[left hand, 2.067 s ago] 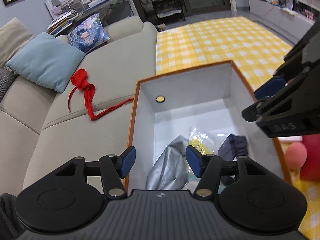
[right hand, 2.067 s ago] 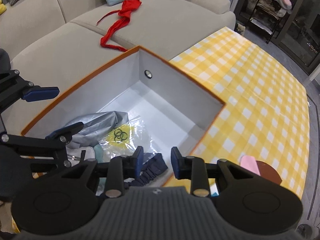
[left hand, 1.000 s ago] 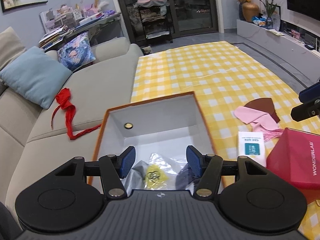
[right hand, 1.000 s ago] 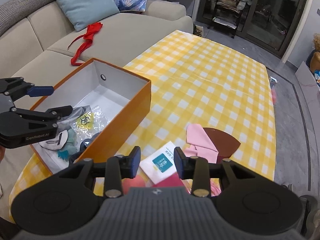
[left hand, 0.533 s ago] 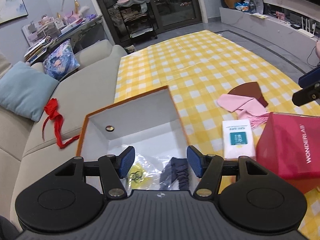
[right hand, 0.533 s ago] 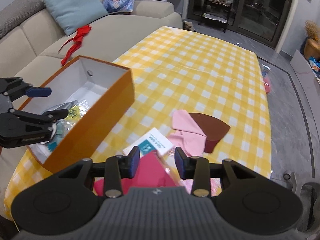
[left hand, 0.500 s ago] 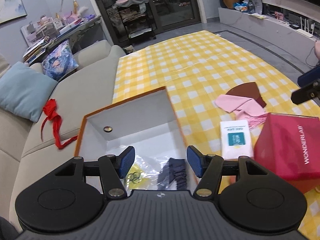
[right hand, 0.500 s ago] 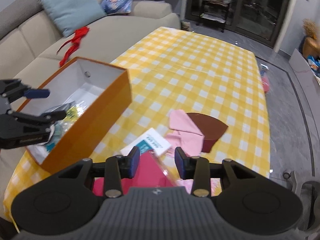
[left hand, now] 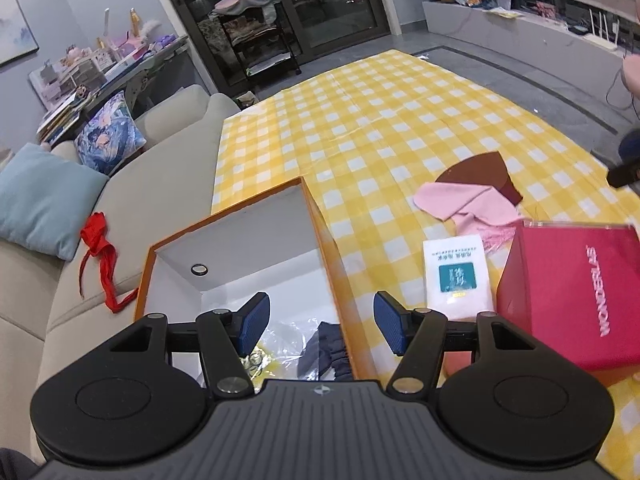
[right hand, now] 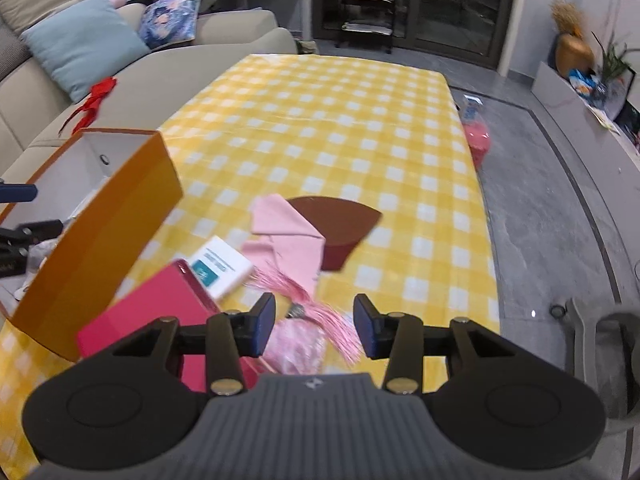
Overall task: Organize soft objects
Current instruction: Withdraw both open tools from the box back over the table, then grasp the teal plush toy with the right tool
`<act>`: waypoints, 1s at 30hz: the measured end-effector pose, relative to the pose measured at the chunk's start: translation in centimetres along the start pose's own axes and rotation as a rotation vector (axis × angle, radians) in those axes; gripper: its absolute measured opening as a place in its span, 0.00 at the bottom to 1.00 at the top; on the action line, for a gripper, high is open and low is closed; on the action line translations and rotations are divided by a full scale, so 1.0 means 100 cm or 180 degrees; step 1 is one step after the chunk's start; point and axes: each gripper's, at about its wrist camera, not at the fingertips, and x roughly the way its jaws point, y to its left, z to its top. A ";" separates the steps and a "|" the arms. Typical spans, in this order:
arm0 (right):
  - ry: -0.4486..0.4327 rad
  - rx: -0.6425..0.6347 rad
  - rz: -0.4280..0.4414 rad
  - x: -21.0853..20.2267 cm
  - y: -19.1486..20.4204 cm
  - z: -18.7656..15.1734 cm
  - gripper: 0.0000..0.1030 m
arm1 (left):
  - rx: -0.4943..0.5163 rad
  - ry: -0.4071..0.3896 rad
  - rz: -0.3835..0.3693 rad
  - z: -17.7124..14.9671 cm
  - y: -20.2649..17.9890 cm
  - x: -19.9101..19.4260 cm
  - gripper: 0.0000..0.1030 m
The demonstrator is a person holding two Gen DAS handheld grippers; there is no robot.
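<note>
The right gripper (right hand: 315,328) is opening its empty jaws above the pink tassels (right hand: 332,328) trailing from the pink scarf (right hand: 288,236), which lies on the yellow-checked worktop (right hand: 340,120) over a brown fabric piece (right hand: 340,228). The left gripper (left hand: 321,322) hangs open and empty over the orange box's (left hand: 326,240) right wall; a dark cloth (left hand: 326,354) lies inside. The step in hand looks like reaching for the scarf; next, the right gripper must descend and pinch it.

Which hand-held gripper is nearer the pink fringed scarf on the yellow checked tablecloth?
Right. The right hand-held gripper hovers just above the pink fringed scarf's tassels, jaws opening, nothing between them. The left hand-held gripper sits over the orange box, farther away.
</note>
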 end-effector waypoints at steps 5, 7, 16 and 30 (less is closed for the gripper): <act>0.0002 0.0119 -0.0039 0.006 -0.019 -0.015 0.42 | 0.0068 0.0009 -0.0007 0.006 -0.013 0.004 0.69; 0.0037 0.0100 -0.0079 0.009 -0.024 -0.020 0.42 | 0.0117 0.0020 -0.0026 0.007 -0.021 0.007 0.69; 0.0222 0.0030 0.0025 0.028 -0.029 -0.037 0.43 | 0.0181 0.0025 -0.0064 0.017 -0.040 0.018 0.69; 0.0336 0.0036 0.0046 0.063 -0.041 -0.026 0.44 | 0.0050 -0.0065 -0.0185 0.038 -0.048 0.043 0.69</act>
